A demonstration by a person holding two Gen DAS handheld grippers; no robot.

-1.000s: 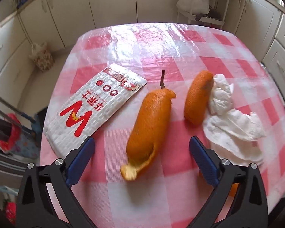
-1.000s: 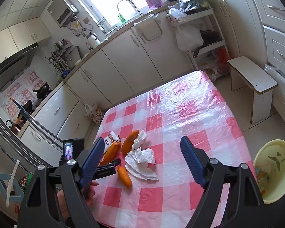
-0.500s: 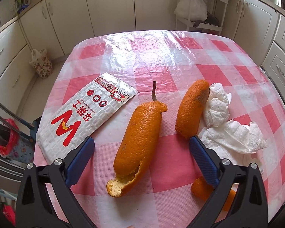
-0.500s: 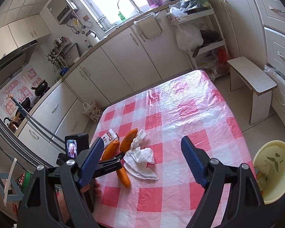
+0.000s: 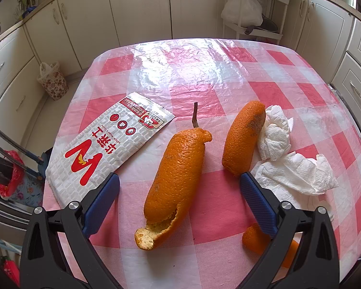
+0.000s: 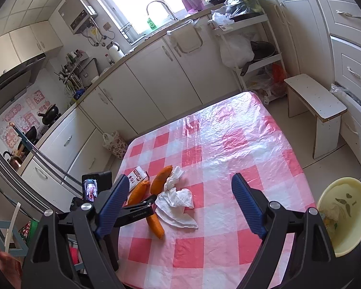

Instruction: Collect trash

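Trash lies on the pink checked tablecloth (image 5: 180, 72): a long orange peel with a stem (image 5: 178, 180), a second peel (image 5: 243, 139), a third peel (image 5: 257, 240) partly behind my finger, crumpled white tissue (image 5: 291, 168) and a white snack wrapper with a red M (image 5: 103, 149). My left gripper (image 5: 178, 204) is open and empty, its jaws either side of the long peel, above it. My right gripper (image 6: 180, 204) is open and empty, high above the table. The peels (image 6: 156, 224), tissue (image 6: 178, 202) and left gripper's fingers (image 6: 137, 210) show there too.
A yellow basin (image 6: 344, 216) holding scraps sits off the table's right edge. A white stool (image 6: 315, 103) stands beyond the table. Cabinets (image 5: 137, 12) surround it. A patterned bag (image 5: 51, 80) stands on the floor at left.
My left gripper has pulled back and up, so the peels sit lower and farther forward in its view and the third peel has come into sight. My right gripper has barely moved.
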